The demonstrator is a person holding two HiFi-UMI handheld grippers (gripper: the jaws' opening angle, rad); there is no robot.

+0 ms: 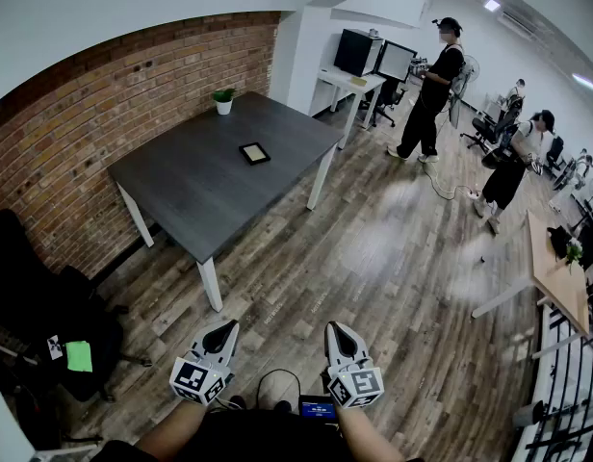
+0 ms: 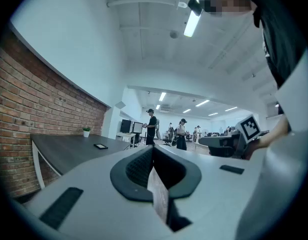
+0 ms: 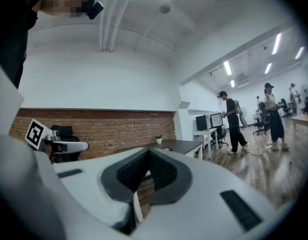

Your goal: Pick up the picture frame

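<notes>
head view: i hold the left gripper (image 1: 222, 328) and right gripper (image 1: 337, 328) low, level, side by side, each pair of jaws pressed together, empty. the small black picture frame (image 1: 254, 153) lies flat on the dark grey table (image 1: 181, 195), well apart from them. a white pot (image 1: 223, 108) there holds a green plant (image 1: 223, 93). the left gripper view shows the frame side-on.

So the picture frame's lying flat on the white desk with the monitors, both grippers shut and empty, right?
Wrong table. The picture frame lies flat on the dark table by the brick wall, as the head view shows. The left gripper and right gripper are shut and empty.
</notes>
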